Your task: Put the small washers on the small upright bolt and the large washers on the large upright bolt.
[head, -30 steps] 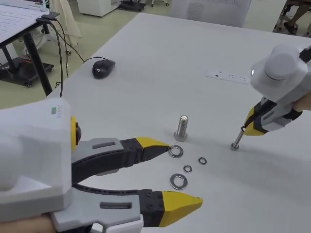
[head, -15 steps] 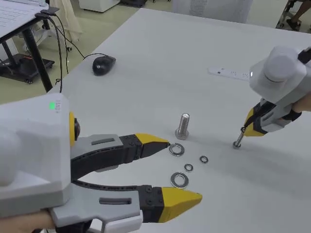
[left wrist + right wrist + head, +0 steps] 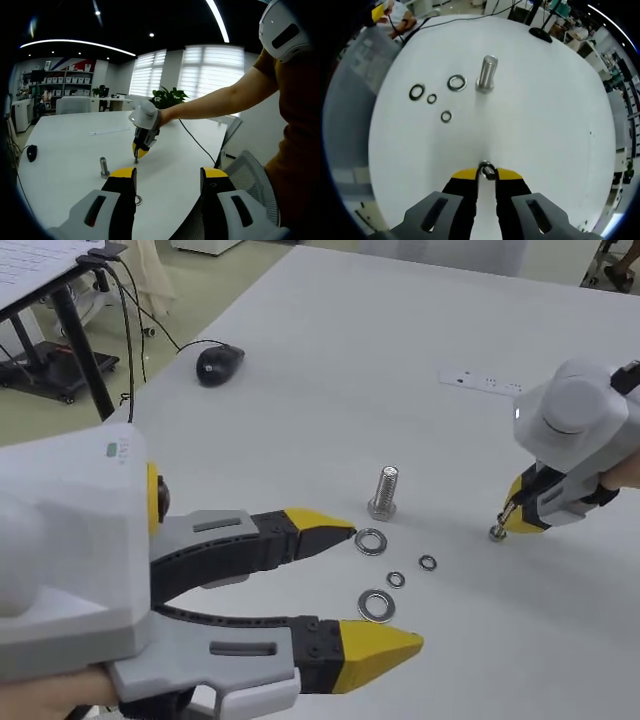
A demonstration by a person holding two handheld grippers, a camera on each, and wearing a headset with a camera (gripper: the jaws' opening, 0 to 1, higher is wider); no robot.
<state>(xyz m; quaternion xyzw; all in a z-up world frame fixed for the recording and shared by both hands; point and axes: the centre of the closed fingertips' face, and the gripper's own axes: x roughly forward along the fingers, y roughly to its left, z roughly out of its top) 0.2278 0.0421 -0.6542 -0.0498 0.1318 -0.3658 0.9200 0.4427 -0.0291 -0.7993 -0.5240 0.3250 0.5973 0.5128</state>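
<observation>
The smooth white table (image 3: 300,360) carries it all. The left gripper (image 3: 385,588) hovers near the threaded steel large bolt (image 3: 385,492), jaws spread wide. The right gripper (image 3: 515,522), well apart from that bolt, pinches what looks like a small washer (image 3: 487,170) atop the small bolt (image 3: 498,528). Two large washers (image 3: 370,541) lie just beside the large bolt, two small washers (image 3: 396,580) just beyond them. These flat steel rings are likely light, stiff and slippery, best nipped across the rim.

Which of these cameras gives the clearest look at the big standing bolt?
The right gripper view: the large bolt stands largest and unblocked there. The head view shows it smaller, beside a washer; the left gripper view shows it tiny and dim.
</observation>
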